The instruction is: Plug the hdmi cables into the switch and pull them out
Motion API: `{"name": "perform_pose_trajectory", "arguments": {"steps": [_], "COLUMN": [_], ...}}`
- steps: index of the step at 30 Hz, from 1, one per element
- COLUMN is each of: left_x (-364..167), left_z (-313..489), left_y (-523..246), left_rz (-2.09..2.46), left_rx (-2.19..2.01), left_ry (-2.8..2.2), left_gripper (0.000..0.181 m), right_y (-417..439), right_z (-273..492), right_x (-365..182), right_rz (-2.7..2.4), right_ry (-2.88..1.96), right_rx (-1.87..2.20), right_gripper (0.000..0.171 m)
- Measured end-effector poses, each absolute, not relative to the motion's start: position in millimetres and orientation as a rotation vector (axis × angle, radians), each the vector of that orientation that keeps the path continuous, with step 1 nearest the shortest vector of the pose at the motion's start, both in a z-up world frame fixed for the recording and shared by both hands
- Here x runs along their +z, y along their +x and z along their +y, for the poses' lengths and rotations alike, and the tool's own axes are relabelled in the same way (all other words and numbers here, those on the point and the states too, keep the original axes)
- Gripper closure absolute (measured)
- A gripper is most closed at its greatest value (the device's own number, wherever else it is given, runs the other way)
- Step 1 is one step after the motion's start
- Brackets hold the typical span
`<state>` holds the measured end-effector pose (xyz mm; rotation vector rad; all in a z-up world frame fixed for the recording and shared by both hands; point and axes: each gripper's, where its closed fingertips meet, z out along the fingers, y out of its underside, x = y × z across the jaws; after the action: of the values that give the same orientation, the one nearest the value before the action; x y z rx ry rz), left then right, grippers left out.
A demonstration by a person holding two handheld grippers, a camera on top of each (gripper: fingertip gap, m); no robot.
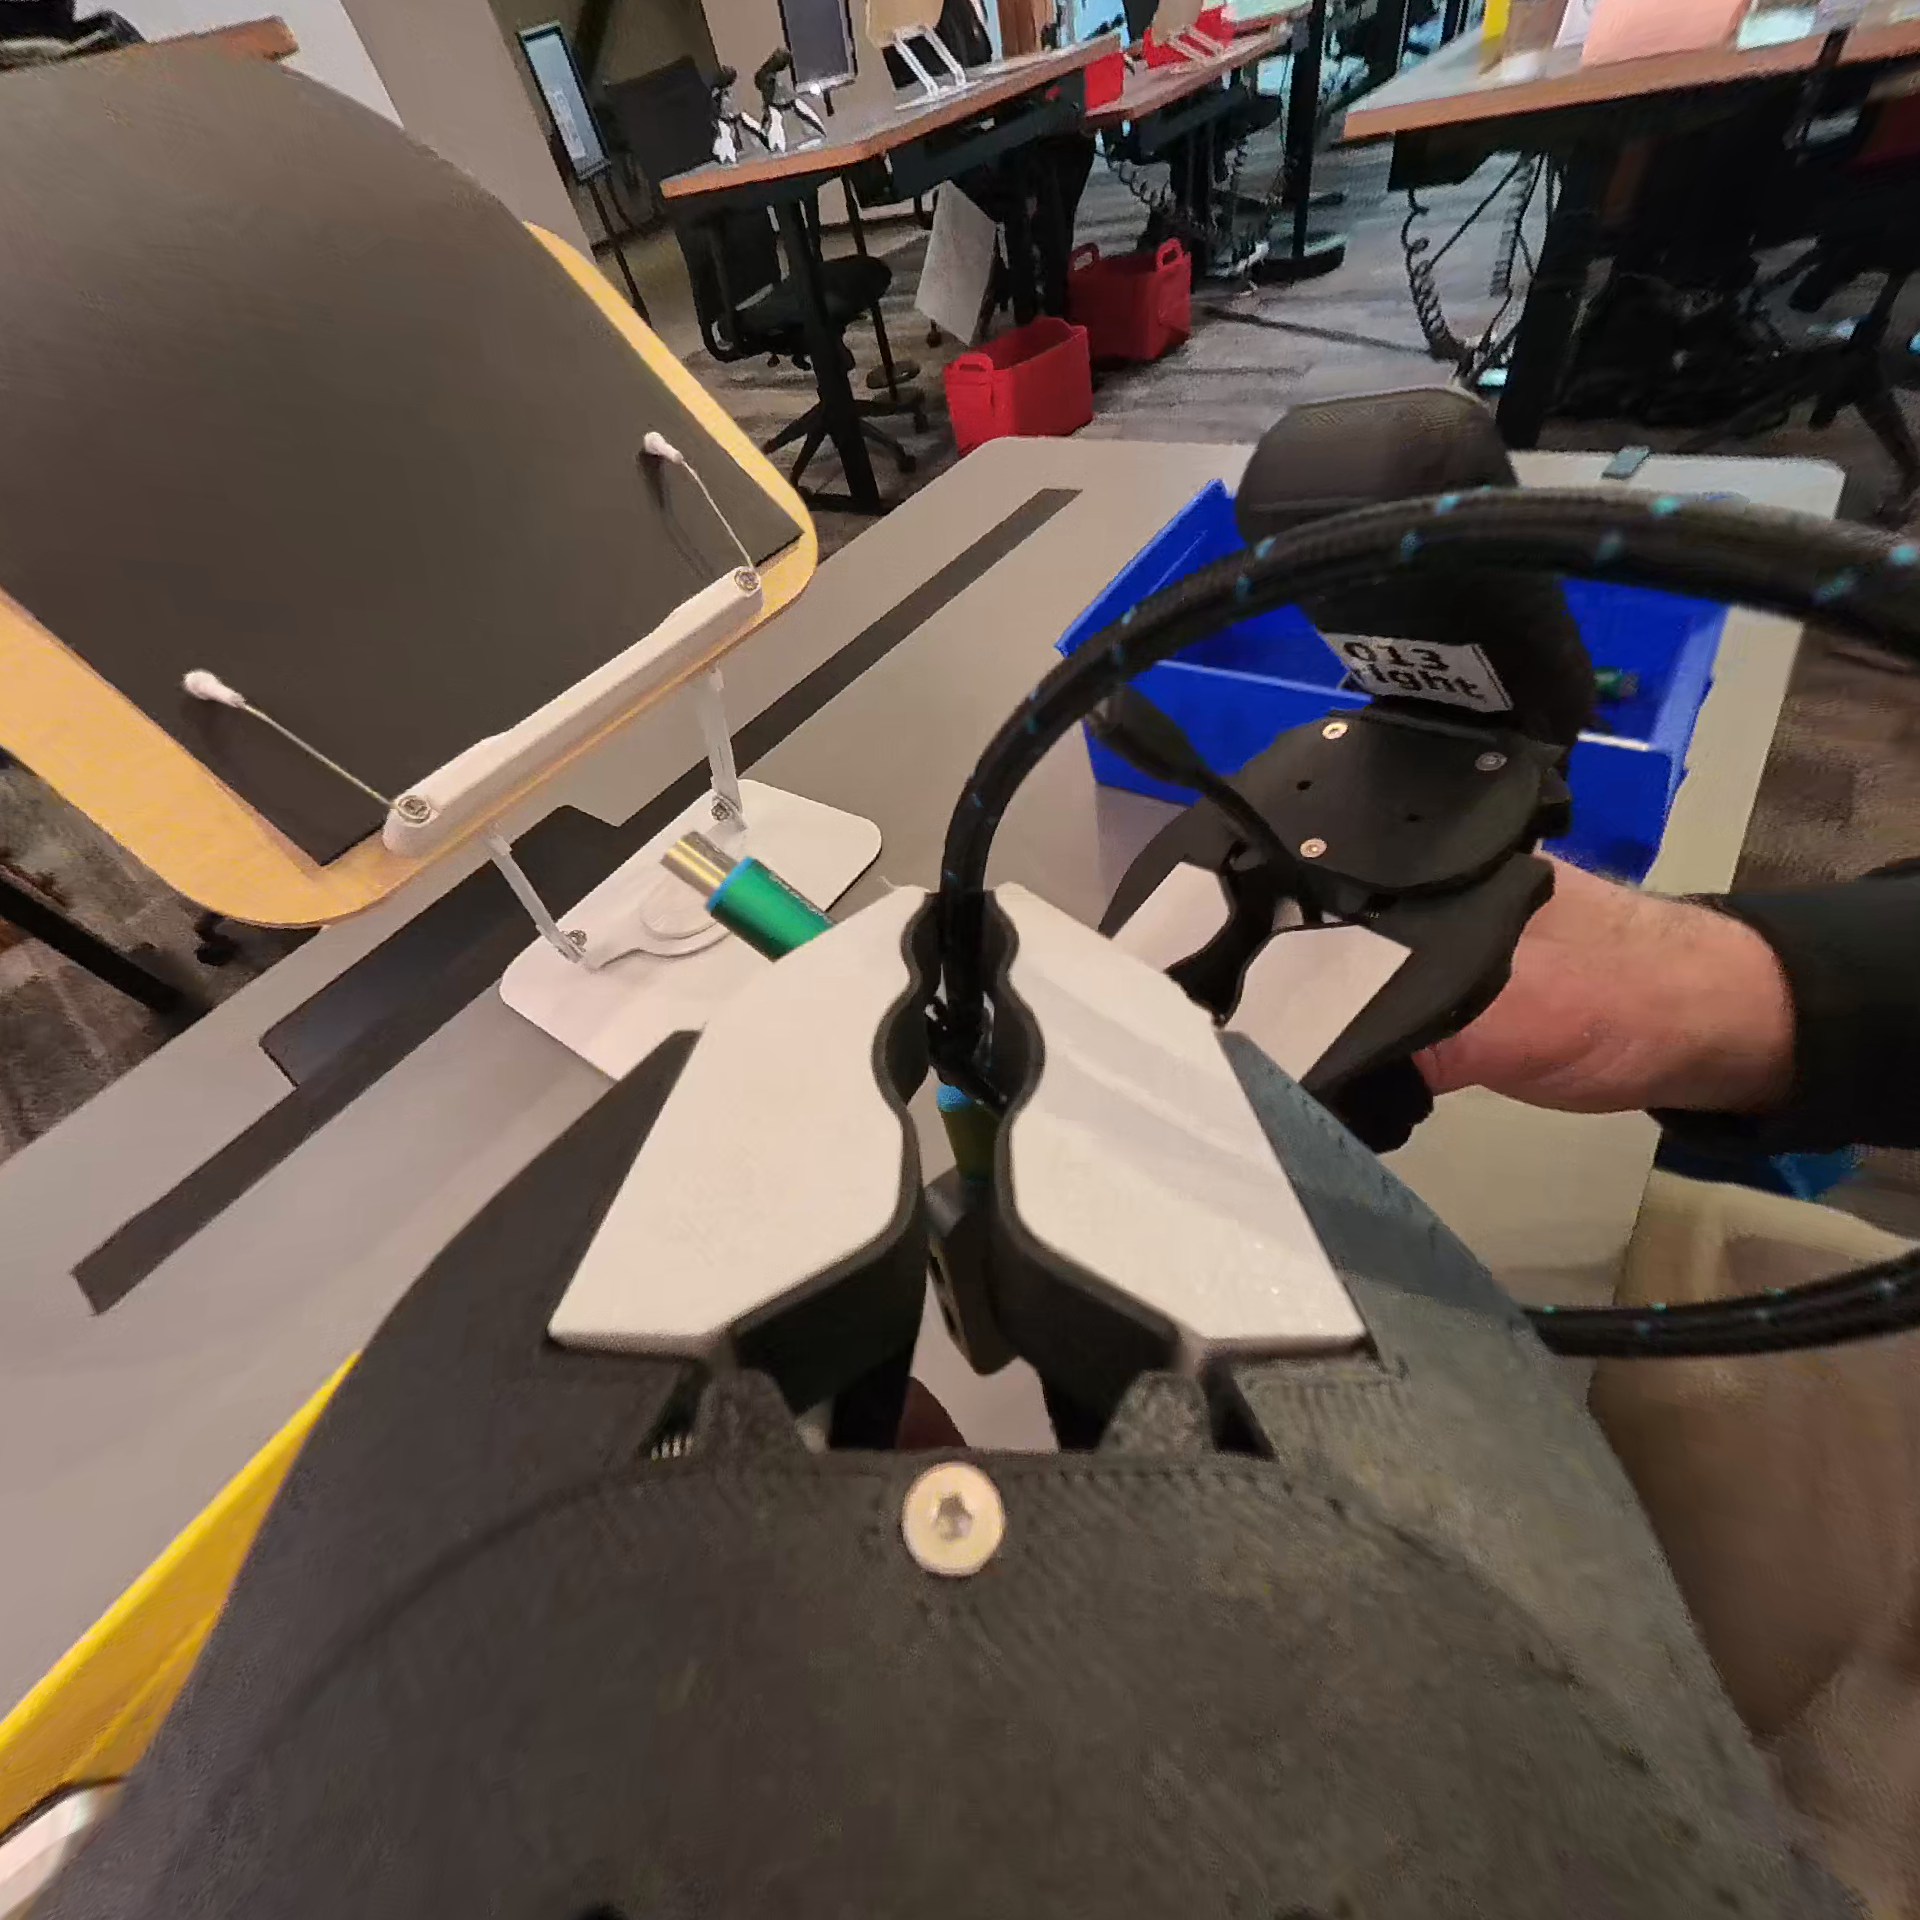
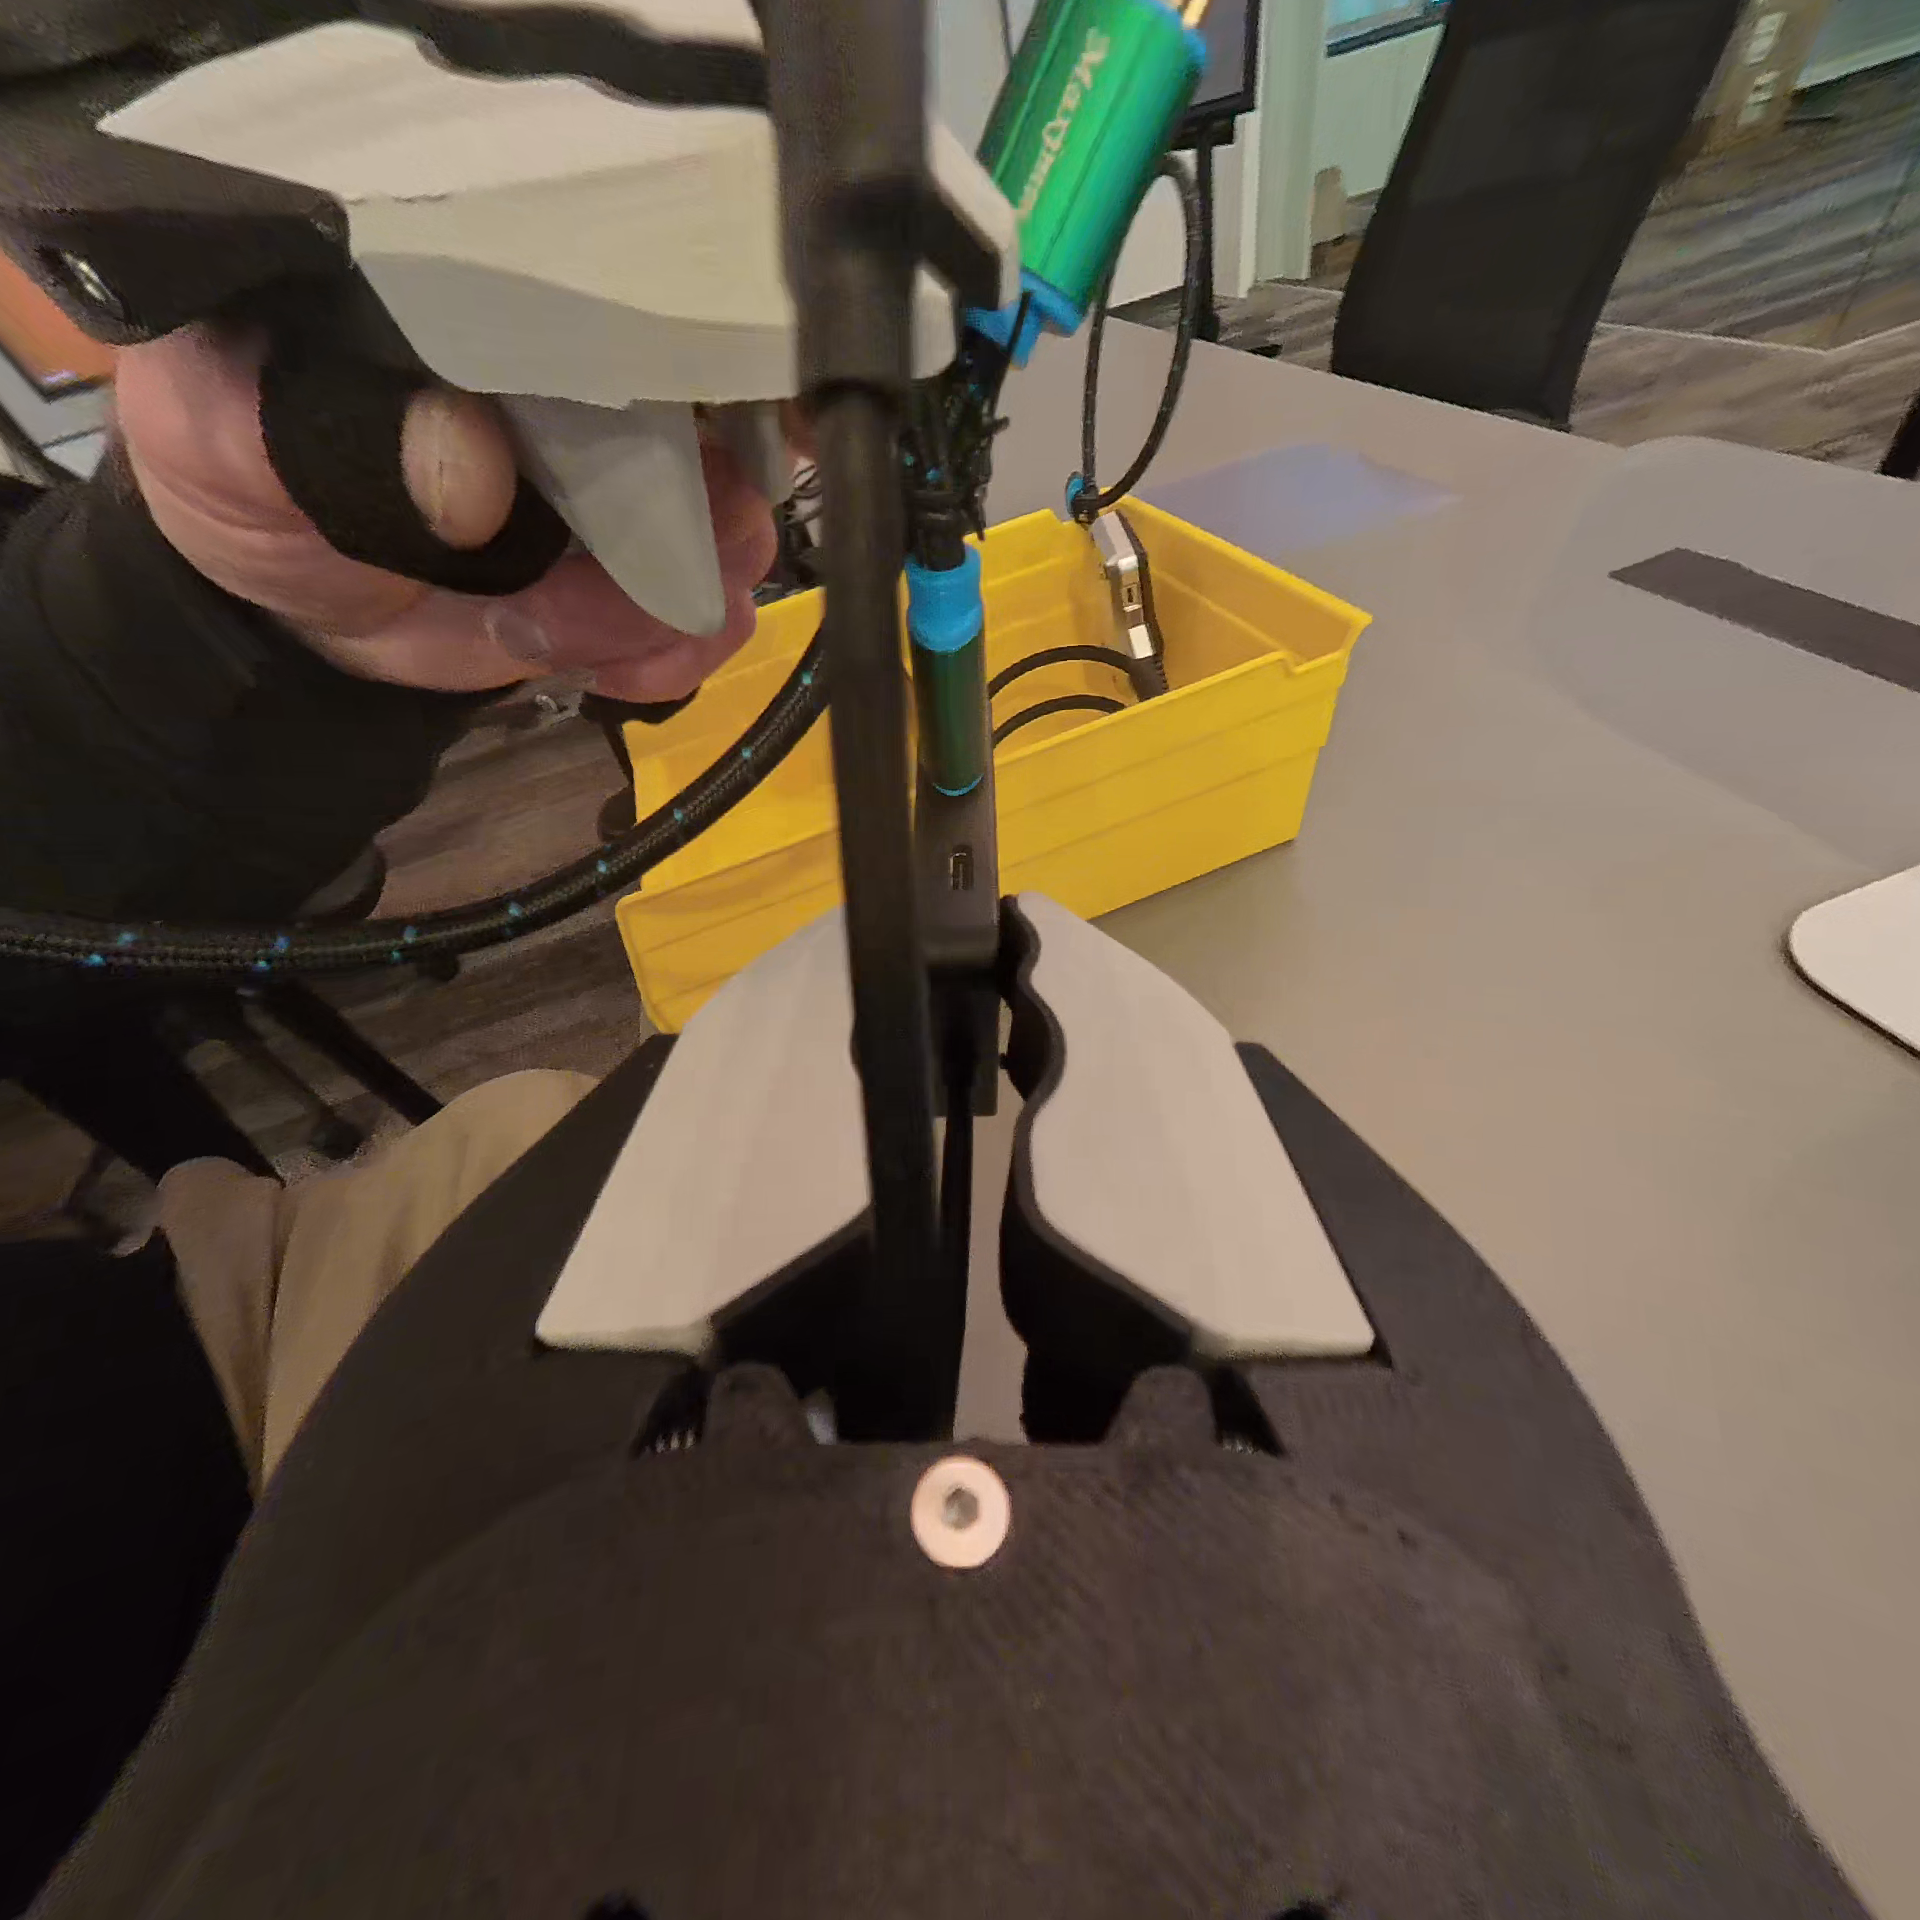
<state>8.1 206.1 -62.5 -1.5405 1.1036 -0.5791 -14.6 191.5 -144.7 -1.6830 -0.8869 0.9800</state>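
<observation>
My left gripper (image 1: 961, 920) is shut on a black braided HDMI cable (image 1: 1039, 686) just behind its green plug (image 1: 961, 1138). That plug sits in the end of a thin black switch (image 2: 961, 904). My right gripper (image 2: 935, 935) is shut on the switch from below and holds it upright above the grey table (image 2: 1455, 1039). In the right wrist view the plug (image 2: 951, 707) stands straight in the switch, with the left gripper's grey fingers (image 2: 540, 239) above it. A second green connector (image 2: 1086, 145) hangs loose beside the left gripper; it also shows in the left wrist view (image 1: 764, 899).
A yellow bin (image 2: 1143, 790) holding coiled cables and a silver device stands behind the switch. A blue bin (image 1: 1247, 675) sits behind the right gripper (image 1: 1184, 935). A tilted black board (image 1: 312, 468) on a white stand (image 1: 790, 842) is at the left. The cable loops wide to the right. The tips of one gripper are about 8 centimeters away from the tips of the other.
</observation>
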Motion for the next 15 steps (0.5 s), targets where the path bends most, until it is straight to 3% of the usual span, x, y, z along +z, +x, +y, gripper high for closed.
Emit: {"name": "perform_pose_trajectory", "arguments": {"steps": [2, 4, 8, 15], "left_x": [-60, -54, -54, -98], "left_z": [207, 205, 208, 201], "left_y": [7, 6, -4, 10], "left_rz": [1.087, 1.086, 1.082, 1.128], "left_rx": [-0.613, -0.652, -0.719, -0.945], "left_ry": [-1.533, -1.514, -1.522, -1.641], "left_gripper": [0.173, 0.154, 0.133, 0.134], "right_y": [-10, -6, 13, 25], "right_z": [193, 193, 195, 190], "right_x": [-140, -132, -112, -96], "right_rz": [-0.851, -0.788, -0.64, -0.574], "right_ry": [-1.687, -1.653, -1.545, -1.42], "right_rx": [1.0, 1.104, 1.279, 1.443], "right_gripper": [0.161, 0.159, 0.158, 0.158]}}
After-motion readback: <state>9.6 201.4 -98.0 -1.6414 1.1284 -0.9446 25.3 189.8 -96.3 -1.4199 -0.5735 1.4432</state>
